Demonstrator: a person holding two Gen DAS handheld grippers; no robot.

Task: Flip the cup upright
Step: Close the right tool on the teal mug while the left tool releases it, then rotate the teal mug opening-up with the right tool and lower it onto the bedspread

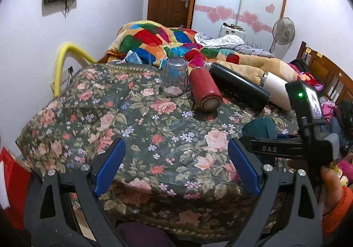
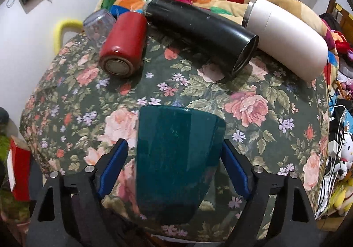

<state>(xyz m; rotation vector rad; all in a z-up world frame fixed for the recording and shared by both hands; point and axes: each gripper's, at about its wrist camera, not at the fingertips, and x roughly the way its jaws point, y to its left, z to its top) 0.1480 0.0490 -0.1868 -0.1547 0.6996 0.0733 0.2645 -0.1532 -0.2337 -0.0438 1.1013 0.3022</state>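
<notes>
A dark teal cup (image 2: 178, 158) stands between the blue pads of my right gripper (image 2: 174, 163) on the flowered table. Its wide end is away from the camera and its narrow rounded end is near. The right pad (image 2: 233, 172) is at its wall; a small gap shows beside the left pad (image 2: 112, 167). I cannot tell whether the jaws press it. In the left wrist view the cup (image 1: 261, 126) shows at the right, behind the right gripper's body (image 1: 308, 127). My left gripper (image 1: 176, 165) is open and empty over the table's near edge.
A red flask (image 2: 123, 46), a black flask (image 2: 203, 32) and a white flask (image 2: 286, 37) lie on their sides at the back of the table (image 2: 275, 114). A clear glass (image 1: 175, 77) stands mouth down at the back left. A bed with a colourful quilt (image 1: 154, 39) lies behind.
</notes>
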